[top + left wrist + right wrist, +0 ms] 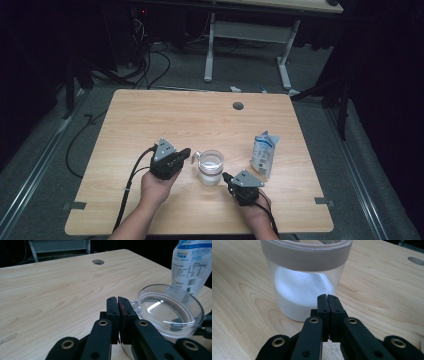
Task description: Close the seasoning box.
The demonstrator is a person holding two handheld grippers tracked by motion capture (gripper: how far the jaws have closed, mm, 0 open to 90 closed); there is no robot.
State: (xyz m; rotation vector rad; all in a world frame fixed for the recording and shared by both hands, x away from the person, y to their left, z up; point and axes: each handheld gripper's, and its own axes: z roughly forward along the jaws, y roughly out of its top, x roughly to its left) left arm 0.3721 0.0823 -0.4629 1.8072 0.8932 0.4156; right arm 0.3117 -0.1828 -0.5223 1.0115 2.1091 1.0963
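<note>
The clear jar (210, 167) stands upright on the tabletop (150, 125), a little toward my edge of centre, between my two grippers. It holds a layer of white powder (299, 292) that fills roughly its lower half, and a small clear handle or tab juts from its rim at about nine o'clock in the high view. My left gripper (187, 155) sits at the jar's nine o'clock, its tips just beside that tab; in the left gripper view the jaws are pressed flat together with nothing between them, and the jar's open rim (170, 306) lies at about two o'clock from the tips. Whether the tips touch the tab I cannot tell. My right gripper (226, 177) is at the jar's four to five o'clock, pointing at its side; in the right gripper view its jaws are also closed tight on nothing, with the jar's wall right in front of them at twelve o'clock, very near, though I cannot tell if they touch it. A white and blue pouch (263, 154) stands upright at the jar's three o'clock, apart from it and near my right gripper. Further out, at about one o'clock from the jar, a round cable hole (238, 105) is set near the tabletop's far edge.
</note>
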